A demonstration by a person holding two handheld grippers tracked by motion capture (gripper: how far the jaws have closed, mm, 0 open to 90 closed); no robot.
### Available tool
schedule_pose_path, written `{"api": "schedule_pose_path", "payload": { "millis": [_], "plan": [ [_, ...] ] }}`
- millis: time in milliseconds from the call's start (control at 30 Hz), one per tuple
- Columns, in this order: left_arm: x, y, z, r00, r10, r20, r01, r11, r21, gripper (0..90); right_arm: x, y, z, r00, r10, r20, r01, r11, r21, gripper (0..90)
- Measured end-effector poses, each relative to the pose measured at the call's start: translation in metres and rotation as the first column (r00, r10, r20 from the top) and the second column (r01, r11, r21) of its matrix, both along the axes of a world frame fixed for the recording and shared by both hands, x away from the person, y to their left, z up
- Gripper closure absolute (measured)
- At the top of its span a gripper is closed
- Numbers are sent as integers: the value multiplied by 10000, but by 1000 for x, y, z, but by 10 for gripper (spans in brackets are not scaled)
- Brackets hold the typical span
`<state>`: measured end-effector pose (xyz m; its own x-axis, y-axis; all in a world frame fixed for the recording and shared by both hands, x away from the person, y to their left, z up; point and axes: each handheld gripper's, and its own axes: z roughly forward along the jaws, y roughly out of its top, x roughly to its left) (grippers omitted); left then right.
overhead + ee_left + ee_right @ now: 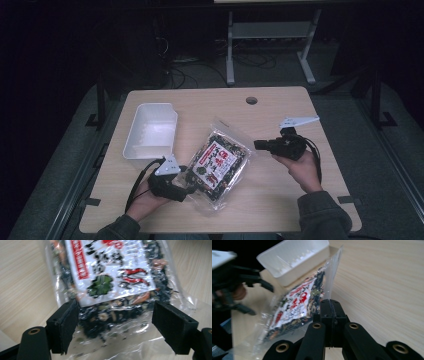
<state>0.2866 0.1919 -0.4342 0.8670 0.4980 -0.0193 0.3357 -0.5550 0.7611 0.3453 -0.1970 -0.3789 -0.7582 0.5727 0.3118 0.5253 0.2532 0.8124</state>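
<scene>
Left gripper (192,186) sits at the near edge of the table, jaws spread wide on either side of the snack bag's (220,162) near end, not closed on it, so this looks like a two-handed pickup caught halfway. Right gripper (258,145) has its jaws pressed together and appears to pinch the bag's clear edge film, which stands up from the jaws in the right gripper view. Likely next move: close the left jaws on the near end, then lift both together. The bag lies mid-table, tilted, clear crinkly plastic, dark dried bits inside, white label with red print. Farther back left, the white bin (131,146) stands empty, just beside the bag, probably the destination.
</scene>
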Motion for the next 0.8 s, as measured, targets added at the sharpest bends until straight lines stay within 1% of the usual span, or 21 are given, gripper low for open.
{"api": "schedule_pose_path", "payload": {
  "millis": [33,67,133,200,233,267,300,333,367,400,433,467,500,533,567,600,667,700,733,767,800],
  "plan": [
    [1,-1,0,10000,6,-9,-6,10000,35,198,0,0,0,10000,0,0,0,10000,0,896],
    [3,-3,-1,9999,25,-135,-25,10000,-21,196,-10,-5,10,9997,135,206,-138,9999,100,895],
    [4,-3,-2,9999,21,-137,-21,10000,1,195,-17,-9,17,9988,286,393,-295,9993,248,895],
    [10,-8,-4,9995,78,-290,-81,9999,-105,184,-25,-13,26,9969,496,616,-519,9980,350,895],
    [13,-11,-4,9993,84,-376,-92,9997,-226,182,-27,-13,29,9963,519,684,-545,9979,364,895],
    [13,-11,-4,9993,84,-376,-92,9997,-226,177,-31,-15,34,9949,581,820,-617,9972,423,895],
    [17,-15,-5,9989,62,-467,-79,9993,-361,172,-33,-16,36,9932,625,986,-675,9966,480,895],
    [17,-15,-5,9989,62,-467,-79,9993,-361,172,-33,-16,36,9932,625,986,-675,9966,480,895],
    [20,-18,-7,9982,99,-597,-133,9983,-567,172,-35,-16,38,9926,604,1053,-662,9964,525,895],
    [22,-21,-9,9973,65,-733,-110,9981,-602,171,-38,-16,40,9913,624,1160,-701,9955,638,895],
    [26,-25,-13,9956,-79,-938,22,9982,-603,172,-41,-15,42,9891,650,1323,-747,9948,698,895],
    [26,-25,-13,9956,-79,-938,22,9982,-603,172,-41,-15,42,9891,650,1323,-747,9948,698,895],
    [28,-28,-17,9926,-236,-1194,154,9975,-694,177,-45,-14,41,9869,627,1484,-762,9933,873,895],
    [29,-29,-19,9889,-420,-1425,302,9960,-838,183,-46,-15,40,9864,604,1528,-756,9925,956,894],
    [30,-29,-20,9876,-440,-1510,309,9956,-881,205,-47,-15,38,9855,502,1622,-690,9913,1120,895],
    [30,-29,-20,9876,-440,-1510,309,9956,-881,207,-48,-15,36,9860,406,1616,-606,9908,1209,895],
    [32,-26,-21,9793,-740,-1884,553,9932,-1028,244,-47,-16,33,9877,221,1550,-384,9940,1029,895],
    [32,-25,-21,9776,-774,-1957,571,9926,-1074,270,-46,-17,31,9884,125,1512,-302,9928,1155,895],
    [32,-25,-21,9752,-877,-2033,637,9905,-1220,287,-46,-18,30,9886,79,1503,-270,9917,1259,896],
    [32,-25,-21,9752,-877,-2033,637,9905,-1220,323,-47,-18,29,9886,-10,1509,-188,9913,1300,896],
    [32,-25,-21,9749,-929,-2023,693,9903,-1209,323,-47,-18,29,9886,-10,1509,-188,9913,1300,896]
  ]
}}
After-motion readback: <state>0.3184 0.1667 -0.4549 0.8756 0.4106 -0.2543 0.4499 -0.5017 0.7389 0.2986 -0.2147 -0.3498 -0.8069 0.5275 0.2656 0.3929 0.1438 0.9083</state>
